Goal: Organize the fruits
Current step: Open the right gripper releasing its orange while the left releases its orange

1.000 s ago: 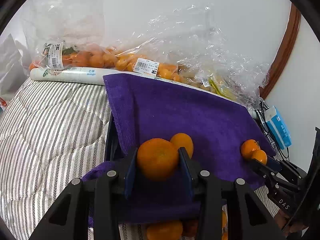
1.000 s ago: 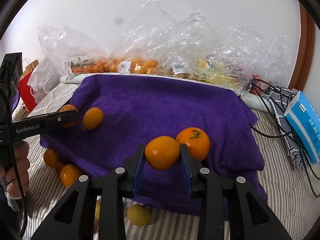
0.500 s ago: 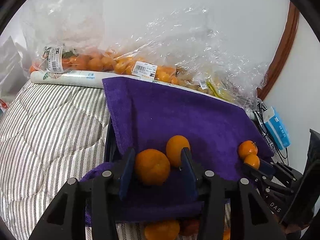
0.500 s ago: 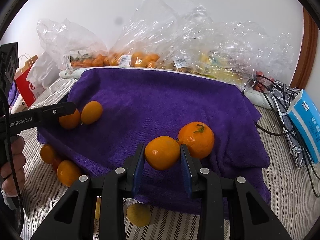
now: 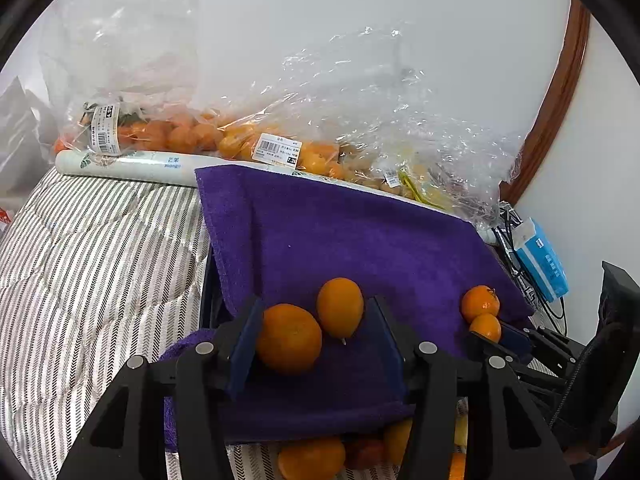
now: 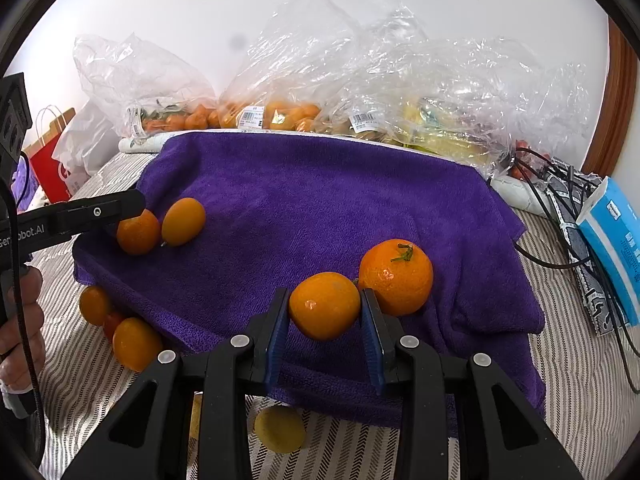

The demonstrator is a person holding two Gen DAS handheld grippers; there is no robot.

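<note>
Resting orange (image 5: 289, 338) between parted jaws

Both cameras sit close behind their own fingers, looking forward and downward across the purple towel (image 5: 360, 248) toward the far wall. Both views share the towel (image 6: 320, 200) and the plastic bags (image 6: 360, 92).

The left gripper (image 5: 316, 340) pointed downward, its jaws having just been opening; its left pad (image 5: 245, 344) still sat against a round orange (image 5: 289, 338), while the right pad stood clear. The right gripper (image 6: 325, 322) angled down and stayed clamped on a small orange (image 6: 324, 306), both pads pressing its sides. A hand (image 6: 20, 320) gripped the left gripper's handle.
</note>
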